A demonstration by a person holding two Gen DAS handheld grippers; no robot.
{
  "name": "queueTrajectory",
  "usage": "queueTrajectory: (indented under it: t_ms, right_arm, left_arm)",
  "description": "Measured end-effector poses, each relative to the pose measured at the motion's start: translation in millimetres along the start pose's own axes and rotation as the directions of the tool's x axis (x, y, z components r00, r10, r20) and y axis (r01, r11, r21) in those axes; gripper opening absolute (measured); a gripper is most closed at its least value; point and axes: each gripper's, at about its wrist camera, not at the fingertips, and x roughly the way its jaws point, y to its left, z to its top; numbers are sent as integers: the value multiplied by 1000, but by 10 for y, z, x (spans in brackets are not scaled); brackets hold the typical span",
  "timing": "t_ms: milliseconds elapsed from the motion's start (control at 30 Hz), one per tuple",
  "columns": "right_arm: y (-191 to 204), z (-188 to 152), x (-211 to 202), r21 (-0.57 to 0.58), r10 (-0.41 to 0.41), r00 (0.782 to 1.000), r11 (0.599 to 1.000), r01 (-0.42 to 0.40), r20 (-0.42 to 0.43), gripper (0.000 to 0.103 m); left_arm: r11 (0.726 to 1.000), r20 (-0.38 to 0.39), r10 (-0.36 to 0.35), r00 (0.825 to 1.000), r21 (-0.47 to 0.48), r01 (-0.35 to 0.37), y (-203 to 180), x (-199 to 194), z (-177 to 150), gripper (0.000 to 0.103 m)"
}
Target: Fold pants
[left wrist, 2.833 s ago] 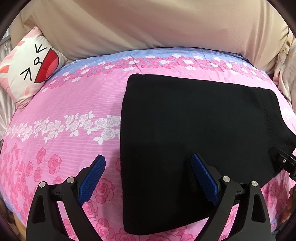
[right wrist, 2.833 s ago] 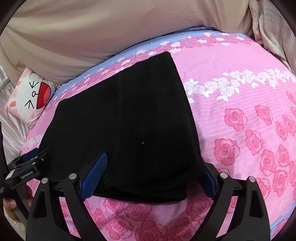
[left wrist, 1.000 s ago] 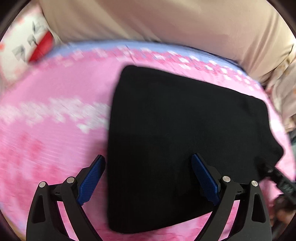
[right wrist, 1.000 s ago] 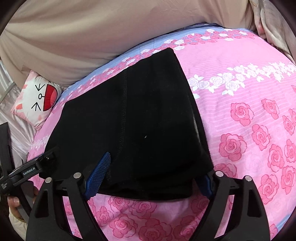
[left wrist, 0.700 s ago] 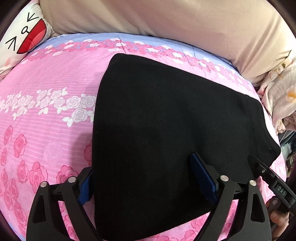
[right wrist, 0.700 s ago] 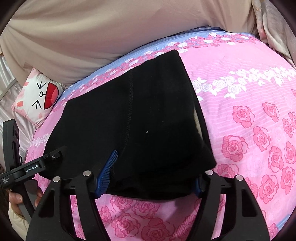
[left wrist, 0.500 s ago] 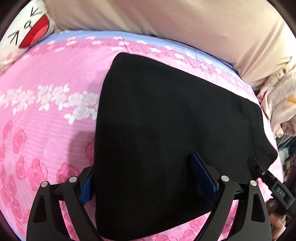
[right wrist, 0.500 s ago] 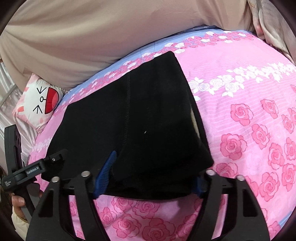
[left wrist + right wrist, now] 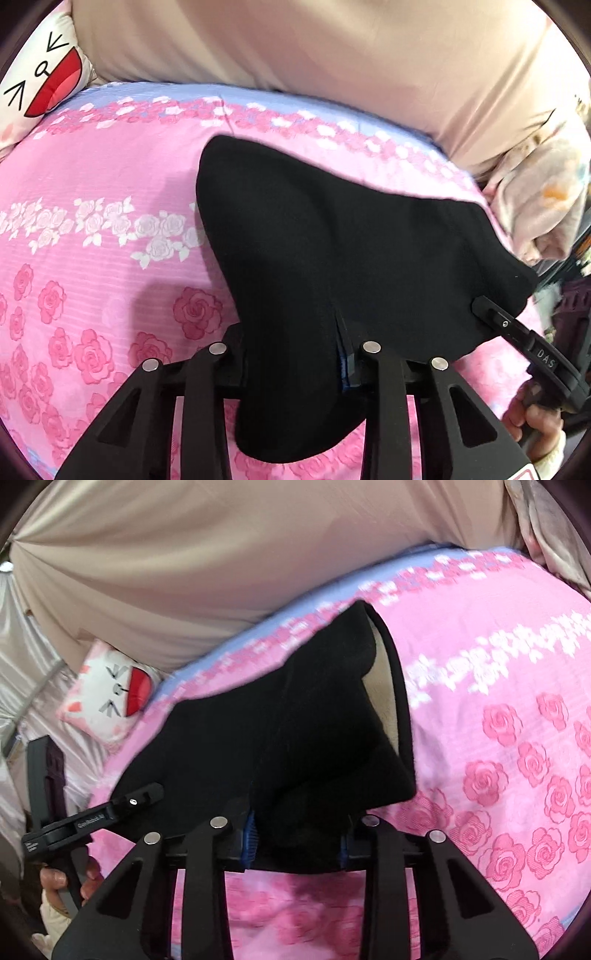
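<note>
A bedroom in a home. A bed with a pink rose-print sheet, a cartoon-face pillow at one corner, a big beige cushion along the far side, a heap of soft bedding at the edge.

Black pants, pink rose-print bedsheet

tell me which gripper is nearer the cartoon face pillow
Left. The left gripper grips the black pants on the side toward the cartoon face pillow; the right gripper grips the pants' other end, farther from it.
</note>
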Motion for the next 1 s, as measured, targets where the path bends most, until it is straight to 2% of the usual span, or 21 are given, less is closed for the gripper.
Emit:
queueTrajectory:
  t_ms: [67, 133, 333, 533, 667, 800, 1000]
  right_arm:
    - [92, 77, -102, -15, 24, 999, 1000, -24, 24, 30]
    - [175, 146, -170, -37, 34, 999, 999, -32, 42, 30]
    - [368, 474, -287, -111, 57, 994, 993, -46, 97, 30]
    - [515, 948, -188, -182, 76, 984, 982, -47, 159, 29]
    - [518, 1319, 119, -203, 77, 980, 978, -40, 181, 30]
    - [414, 1683, 645, -213, 62, 983, 977, -25, 171, 30]
    - [179, 1868, 1552, -226, 7, 996, 974, 14, 92, 30]
  left_arm:
    - [999, 13, -47, 999, -19, 47, 8, -131, 65, 28]
    - [998, 39, -55, 998, 0, 55, -43, -239, 126, 28]
    - [996, 127, -69, 989, 59, 62, -186, -541, 414, 28]
    - [992, 214, -53, 975, 121, 27, -232, -596, 896, 28]
    - [990, 253, -30, 967, 139, -5, -212, -407, 1320, 28]
    - [989, 257, 1, 966, 142, -38, -121, -49, 1729, 28]
    - [993, 217, 46, 975, 99, -69, 212, 752, 2162, 29]
